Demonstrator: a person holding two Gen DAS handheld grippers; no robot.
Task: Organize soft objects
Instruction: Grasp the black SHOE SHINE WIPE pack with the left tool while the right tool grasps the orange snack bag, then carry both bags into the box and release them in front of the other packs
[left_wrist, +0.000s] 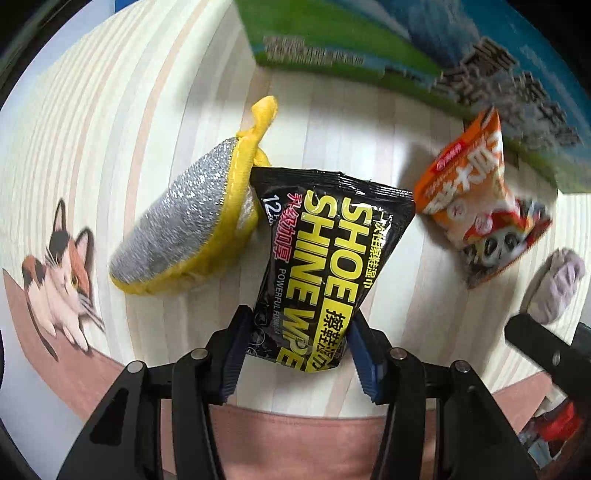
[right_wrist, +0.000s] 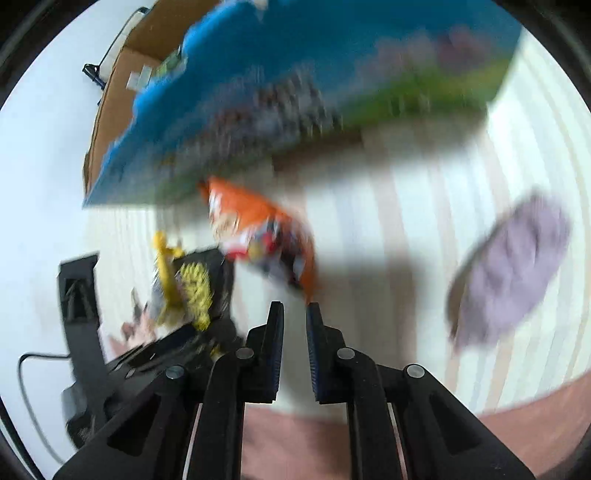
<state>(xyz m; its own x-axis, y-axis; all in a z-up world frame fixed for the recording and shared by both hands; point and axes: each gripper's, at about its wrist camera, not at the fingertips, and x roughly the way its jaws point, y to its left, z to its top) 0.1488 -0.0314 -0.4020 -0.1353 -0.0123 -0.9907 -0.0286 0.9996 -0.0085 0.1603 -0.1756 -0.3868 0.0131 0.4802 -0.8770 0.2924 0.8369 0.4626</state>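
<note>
My left gripper (left_wrist: 301, 325) is shut on a black and yellow shoe shine wipes pack (left_wrist: 328, 254), pinching its near end. A silver and yellow scrub sponge (left_wrist: 184, 221) lies just left of the pack, touching it. An orange snack bag (left_wrist: 476, 199) lies to the right, and a pale purple soft pad (left_wrist: 554, 288) farther right. In the blurred right wrist view my right gripper (right_wrist: 295, 314) has its jaws close together with a narrow gap and nothing between them. The orange bag (right_wrist: 258, 229) is just ahead of it, the purple pad (right_wrist: 513, 269) to its right.
A blue and green cardboard box (left_wrist: 369, 40) stands at the back of the striped mat (left_wrist: 129, 110); it also fills the top of the right wrist view (right_wrist: 295, 92). A cat picture (left_wrist: 59, 266) is printed on the mat's left. The other gripper's arm (left_wrist: 546, 350) is at the right.
</note>
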